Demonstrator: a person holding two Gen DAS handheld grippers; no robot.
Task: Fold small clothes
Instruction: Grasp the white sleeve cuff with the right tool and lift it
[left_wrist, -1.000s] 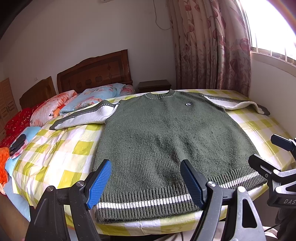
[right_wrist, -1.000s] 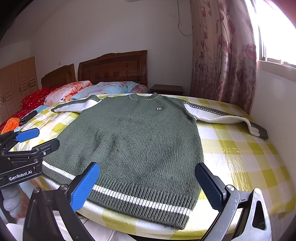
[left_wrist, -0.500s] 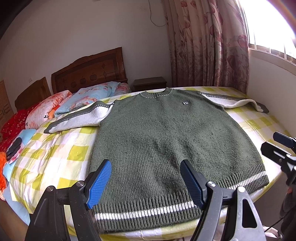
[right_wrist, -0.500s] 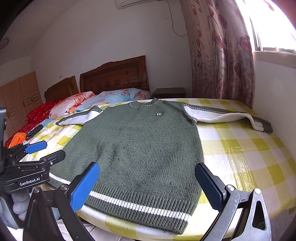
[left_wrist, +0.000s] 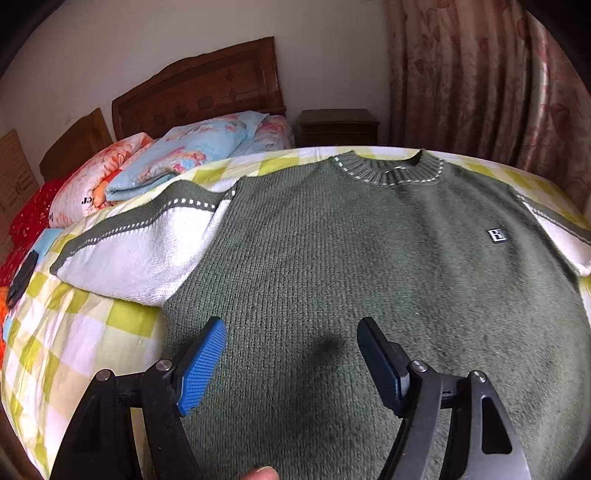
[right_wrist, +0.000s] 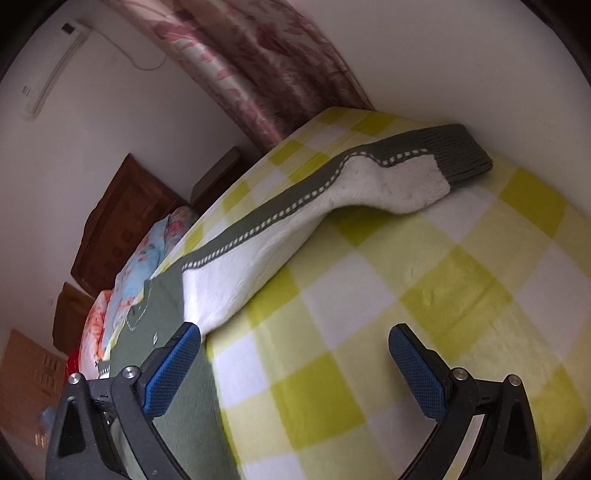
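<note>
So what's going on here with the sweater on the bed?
A person with a two-finger gripper in each hand is setting up to fold a green sweater spread flat on a yellow-checked bed. The left gripper hangs over the sweater's body, jaws open, holding nothing. The right gripper points at the white sleeve stretched out across the bedspread, jaws also open and empty. Nothing is folded yet; both sleeves lie spread outward.
</note>
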